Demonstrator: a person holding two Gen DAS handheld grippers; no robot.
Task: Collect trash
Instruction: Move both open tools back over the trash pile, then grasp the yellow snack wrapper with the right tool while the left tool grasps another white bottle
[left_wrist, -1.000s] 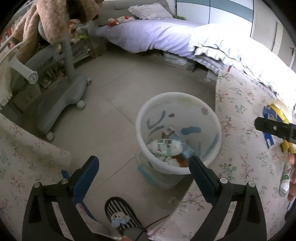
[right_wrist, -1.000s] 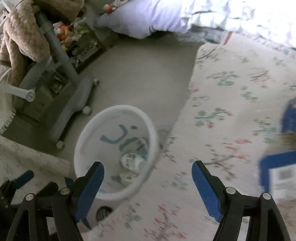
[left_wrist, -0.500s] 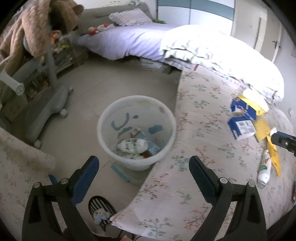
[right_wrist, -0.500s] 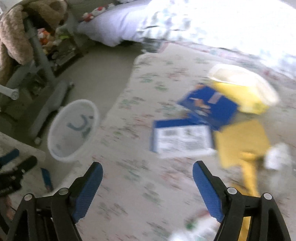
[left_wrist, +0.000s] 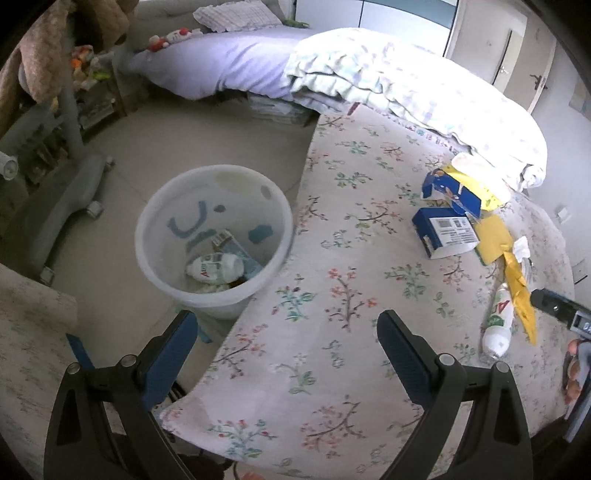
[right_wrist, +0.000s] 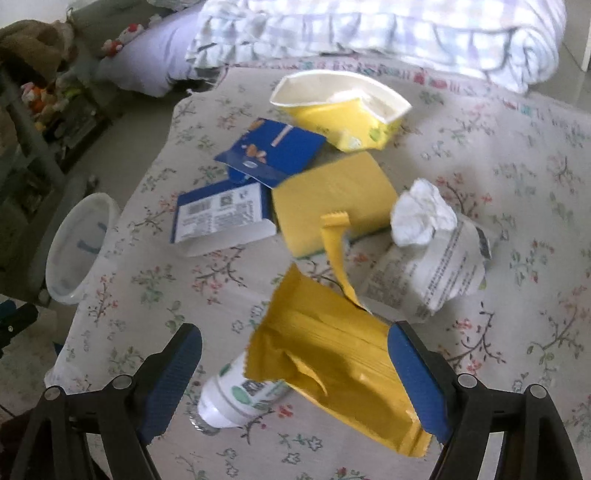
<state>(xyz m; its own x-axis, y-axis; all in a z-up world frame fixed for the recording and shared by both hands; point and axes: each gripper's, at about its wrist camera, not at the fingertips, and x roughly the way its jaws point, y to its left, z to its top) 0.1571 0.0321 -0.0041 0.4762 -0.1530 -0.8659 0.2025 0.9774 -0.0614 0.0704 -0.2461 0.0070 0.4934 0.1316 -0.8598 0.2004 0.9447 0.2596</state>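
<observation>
Trash lies on the floral table cloth (right_wrist: 155, 284): a torn yellow wrapper (right_wrist: 332, 354) over a white bottle (right_wrist: 236, 398), a yellow sponge (right_wrist: 328, 199), a crumpled tissue (right_wrist: 421, 214) on a white packet (right_wrist: 436, 269), two blue cartons (right_wrist: 221, 218), and a crushed yellow cup (right_wrist: 343, 107). My right gripper (right_wrist: 295, 376) is open, just above the wrapper and bottle. My left gripper (left_wrist: 284, 358) is open and empty over the table's near edge, beside the white bin (left_wrist: 210, 236), which holds a bottle (left_wrist: 216, 264) and cartons.
The bin stands on the floor left of the table (left_wrist: 332, 295). A grey wheeled chair base (left_wrist: 59, 206) is further left. A bed with a quilt (left_wrist: 406, 85) lies behind the table. A shelf with toys (left_wrist: 88, 74) is at the far left.
Both grippers have swung right, away from the bin and over the table. My right gripper has come down close over the yellow wrapper and bottle. Both stay open.
</observation>
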